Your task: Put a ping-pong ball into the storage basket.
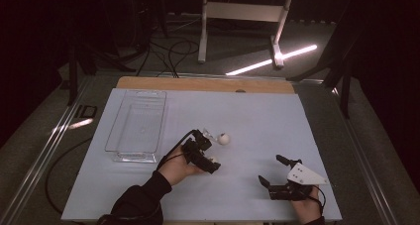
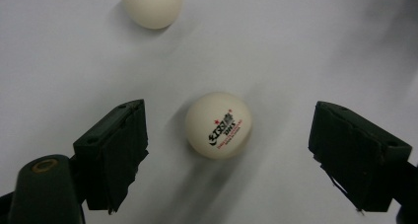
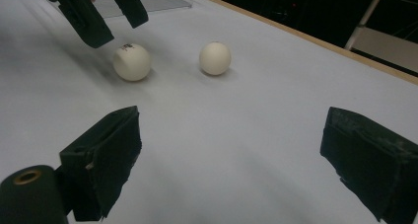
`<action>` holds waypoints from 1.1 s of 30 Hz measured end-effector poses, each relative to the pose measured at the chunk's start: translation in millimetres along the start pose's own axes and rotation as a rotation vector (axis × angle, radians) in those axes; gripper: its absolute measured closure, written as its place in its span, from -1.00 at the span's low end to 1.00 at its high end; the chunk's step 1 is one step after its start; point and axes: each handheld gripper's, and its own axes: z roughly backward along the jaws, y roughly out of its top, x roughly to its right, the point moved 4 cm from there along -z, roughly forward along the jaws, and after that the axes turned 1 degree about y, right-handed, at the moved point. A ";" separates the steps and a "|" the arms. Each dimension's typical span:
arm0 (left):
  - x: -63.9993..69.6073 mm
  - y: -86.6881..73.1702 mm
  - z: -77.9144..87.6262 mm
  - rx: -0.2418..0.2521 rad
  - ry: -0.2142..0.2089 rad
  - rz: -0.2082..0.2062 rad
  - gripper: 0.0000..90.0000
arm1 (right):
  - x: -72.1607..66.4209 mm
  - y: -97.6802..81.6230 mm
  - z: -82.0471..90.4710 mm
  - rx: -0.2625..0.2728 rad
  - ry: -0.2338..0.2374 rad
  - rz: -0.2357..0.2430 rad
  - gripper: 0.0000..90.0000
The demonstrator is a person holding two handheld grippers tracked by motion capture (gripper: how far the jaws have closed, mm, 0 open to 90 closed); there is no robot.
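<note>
Between open left gripper [image 2: 226,150] jaws, printed ball [image 2: 219,125]

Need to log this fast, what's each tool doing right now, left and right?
Left tool: open, astride the white printed table-tennis ball, pads not touching it.
Right tool: open, holding nothing.

Near ball [image 2: 219,125]: cream white, red stars and black-red print. Far ball [image 2: 151,6]: cream white, small red marks. Left tool [image 2: 226,155]: black pads, brass-coloured screw hole. Right tool [image 3: 236,169]: black, with a light grey plate in the high view. Desk [image 1: 257,116]: pale grey-white sheet, tan wood far edge. Tray [image 1: 136,126]: clear. Sleeve [image 1: 141,200]: black.
</note>
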 end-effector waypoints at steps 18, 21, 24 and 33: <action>2.9 -2.1 -17.2 -0.036 0.034 0.008 -0.31 | 0.4 -0.4 0.0 -0.002 0.002 -0.003 -0.81; 1.4 -2.8 -19.5 -0.042 0.037 0.019 -0.24 | 0.1 -0.2 0.2 -0.003 0.002 -0.004 -0.81; 0.6 -3.6 -21.1 -0.047 0.035 0.021 -0.23 | 0.0 -0.2 0.0 -0.001 0.004 -0.003 -0.81; -0.4 -2.6 -26.5 -0.059 0.042 0.017 -0.11 | 0.0 -0.3 -0.2 -0.003 0.005 -0.005 -0.81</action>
